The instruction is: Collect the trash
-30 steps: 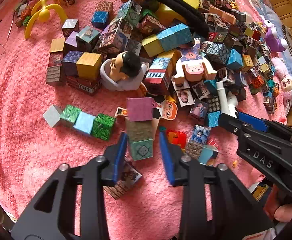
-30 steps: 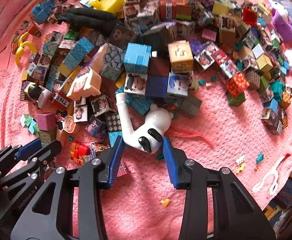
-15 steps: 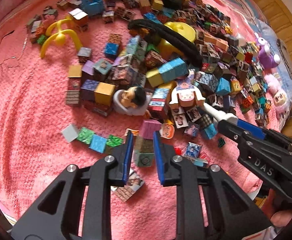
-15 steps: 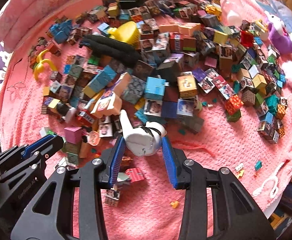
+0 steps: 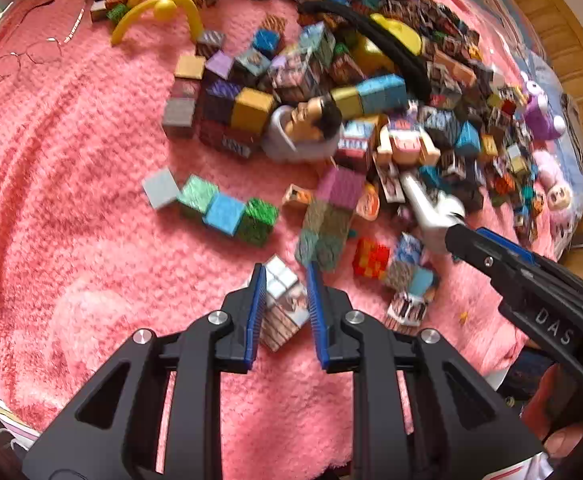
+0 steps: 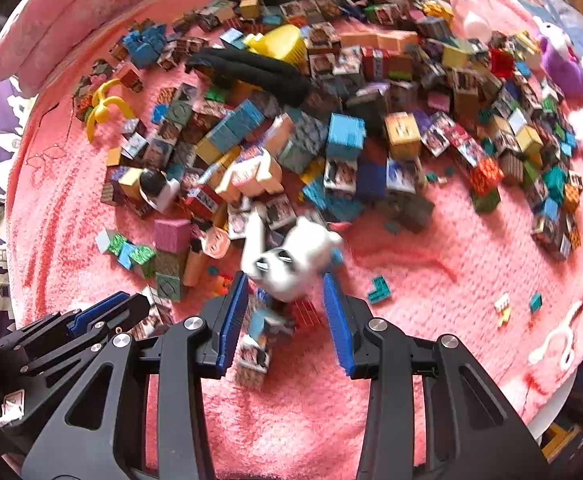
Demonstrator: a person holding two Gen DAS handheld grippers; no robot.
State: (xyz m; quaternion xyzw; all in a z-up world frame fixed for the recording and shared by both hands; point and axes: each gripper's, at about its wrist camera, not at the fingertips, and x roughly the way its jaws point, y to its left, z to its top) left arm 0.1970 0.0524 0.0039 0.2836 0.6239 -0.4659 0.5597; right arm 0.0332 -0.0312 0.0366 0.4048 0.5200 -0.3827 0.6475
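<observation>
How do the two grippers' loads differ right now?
The left gripper has its jaws close together on a small printed cube, which is boxy and flat-sided. The right gripper has its jaws wide apart on a white panda toy, which is rounded and bulkier. The cube sits deep between the fingers and the toy out at the tips. Both are over the pink blanket.

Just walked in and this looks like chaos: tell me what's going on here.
A person works two handheld grippers over a pink blanket littered with toy cubes. The left gripper is closed around a picture cube. The right gripper holds a white panda toy between its fingers, above the blanket.
</observation>
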